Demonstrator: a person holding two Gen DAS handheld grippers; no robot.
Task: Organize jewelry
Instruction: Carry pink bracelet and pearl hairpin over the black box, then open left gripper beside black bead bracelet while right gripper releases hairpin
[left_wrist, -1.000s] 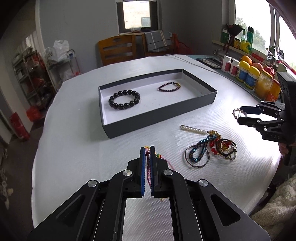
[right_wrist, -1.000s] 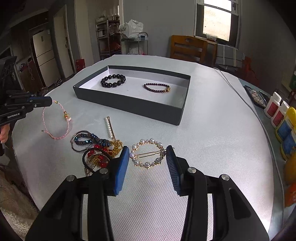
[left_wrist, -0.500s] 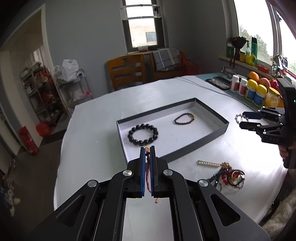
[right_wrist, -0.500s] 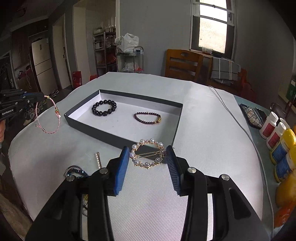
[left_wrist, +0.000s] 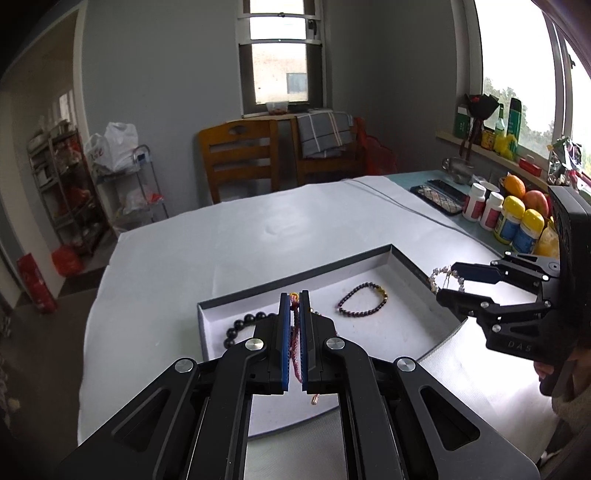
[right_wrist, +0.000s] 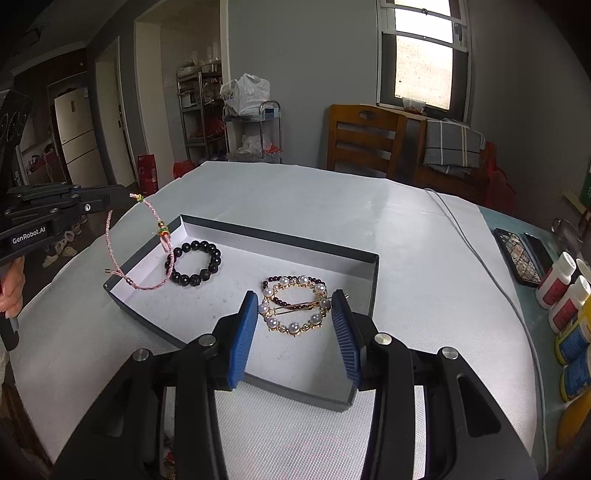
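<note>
Both jaws clamped: left on pink cord bracelet (right_wrist: 122, 254), right on pearl hairpin (right_wrist: 295, 306), over box (right_wrist: 371, 291).

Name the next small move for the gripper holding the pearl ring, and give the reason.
Probably lower the right hand-held gripper a little, then open it. The pearl hair clip it holds already hangs over the gray tray, above the purple bead bracelet, so a short drop should land it inside.
</note>
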